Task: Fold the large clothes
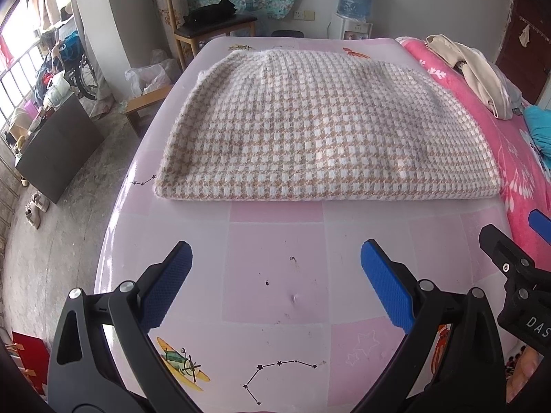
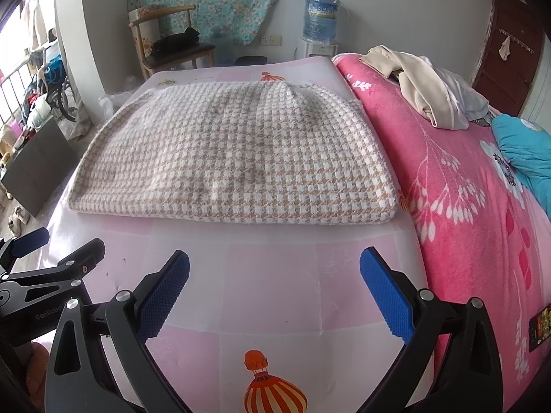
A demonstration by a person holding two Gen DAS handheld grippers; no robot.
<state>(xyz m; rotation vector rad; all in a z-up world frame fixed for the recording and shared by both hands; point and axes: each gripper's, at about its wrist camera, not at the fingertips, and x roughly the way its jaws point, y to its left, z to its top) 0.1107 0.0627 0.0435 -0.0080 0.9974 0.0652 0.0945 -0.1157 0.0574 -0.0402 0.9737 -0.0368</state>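
Note:
A beige and white houndstooth knit garment (image 1: 310, 130) (image 2: 237, 158) lies folded into a flat rectangle on the pink patterned table (image 1: 275, 275) (image 2: 275, 275). Its thick folded edge faces me. My left gripper (image 1: 275, 258) hovers open over bare table in front of that edge, holding nothing. My right gripper (image 2: 274, 268) is likewise open and empty, short of the garment's near edge and toward its right half. Each gripper shows at the side of the other's view: the right gripper (image 1: 516, 251) and the left gripper (image 2: 51, 251).
A pink floral blanket (image 2: 465, 206) covers the bed to the right, with a pile of cream clothes (image 2: 423, 86) and a teal cloth (image 2: 523, 151) on it. A wooden chair (image 1: 203, 24) and water dispenser (image 1: 354, 3) stand beyond the table. Floor with a dark box (image 1: 55, 144) lies left.

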